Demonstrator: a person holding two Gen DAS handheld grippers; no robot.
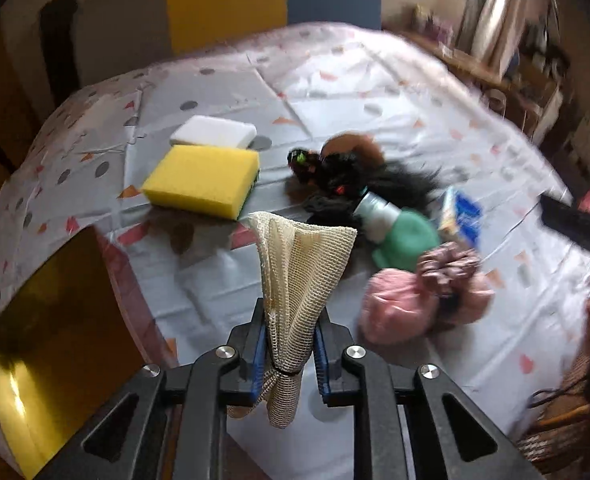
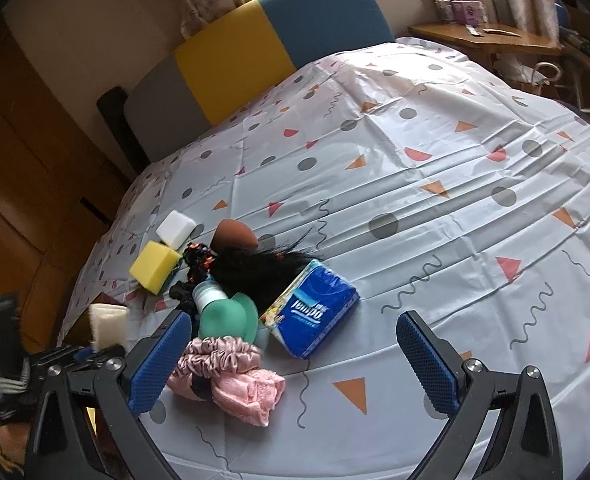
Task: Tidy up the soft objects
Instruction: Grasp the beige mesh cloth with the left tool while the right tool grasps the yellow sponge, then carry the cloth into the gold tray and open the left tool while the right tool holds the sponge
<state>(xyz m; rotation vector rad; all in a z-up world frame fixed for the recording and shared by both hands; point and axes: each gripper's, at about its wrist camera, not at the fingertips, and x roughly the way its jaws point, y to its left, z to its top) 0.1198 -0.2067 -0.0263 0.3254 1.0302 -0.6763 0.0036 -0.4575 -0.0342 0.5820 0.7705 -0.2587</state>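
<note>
Mesh cloth (image 1: 295,300): you hold this cream net cloth, bunched and tied with a thin black band, in the left gripper (image 1: 289,354); it is lifted above the tabletop (image 2: 435,184), its free end fanned out over the near edge of the pile.
Left jaws: narrow, pinching the cloth just above the band.
Right gripper (image 2: 295,364): its jaws stand wide with nothing between them, low over the tabletop beside the pink items.
Step in hand: by my reading, you are carrying the mesh cloth toward a place to set it down; the left view is blurred, which suggests motion.
Sorted so far: the yellow sponge (image 1: 203,182) and the white foam block (image 1: 214,132) lie side by side, just touching, apart from the jumble; this looks like the tidy row.
Still jumbled: the black hairpiece (image 2: 271,276), brown makeup sponge (image 2: 233,234), green silicone bottle (image 2: 225,312), Tempo tissue pack (image 2: 311,308), pink satin scrunchie (image 2: 219,358) and pink towel (image 2: 251,394) overlap or touch.
Next move: you need a bare patch near the sponges, a low descent, then a release so the cloth lies flat.
Watch: the loose mesh may snag on the pads as you let go.
</note>
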